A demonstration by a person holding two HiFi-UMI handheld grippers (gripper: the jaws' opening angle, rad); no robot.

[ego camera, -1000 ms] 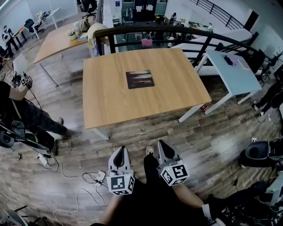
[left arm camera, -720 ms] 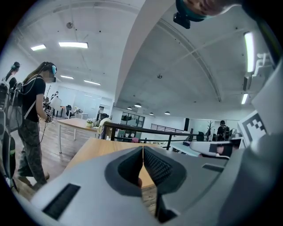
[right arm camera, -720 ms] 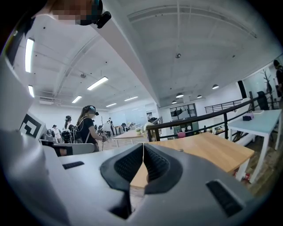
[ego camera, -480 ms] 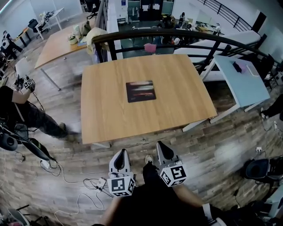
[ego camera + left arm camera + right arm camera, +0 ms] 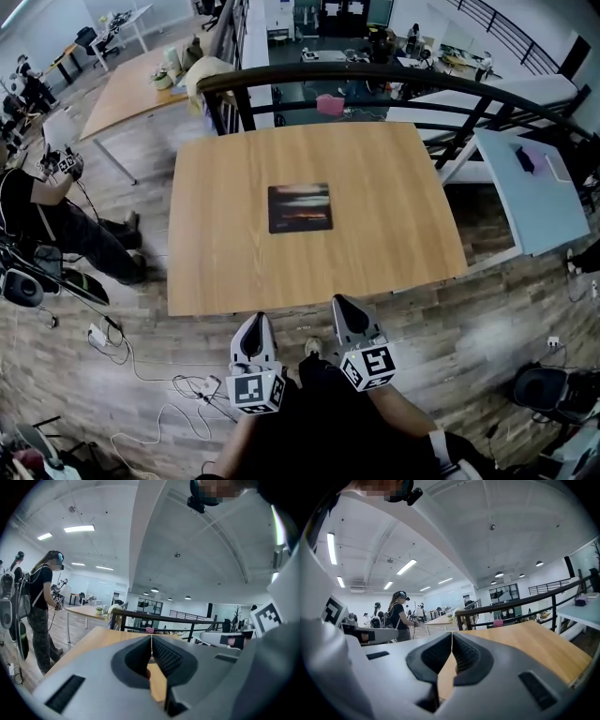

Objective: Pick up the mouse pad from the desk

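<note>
Dark rectangular mouse pad [image 5: 300, 207] with streaky reddish print, lying flat, centre of wooden tabletop [image 5: 216, 244], upper middle of frame

The mouse pad [image 5: 300, 207] is dark with pale streaks, the desk [image 5: 394, 216] light wood, the floor [image 5: 450, 319] grey-brown planks.

Bare desktop [image 5: 225, 244], railing [image 5: 309, 68] along far edge

Hand-held gripper [image 5: 151, 641] closed, facing desk [image 5: 101, 639].
</note>
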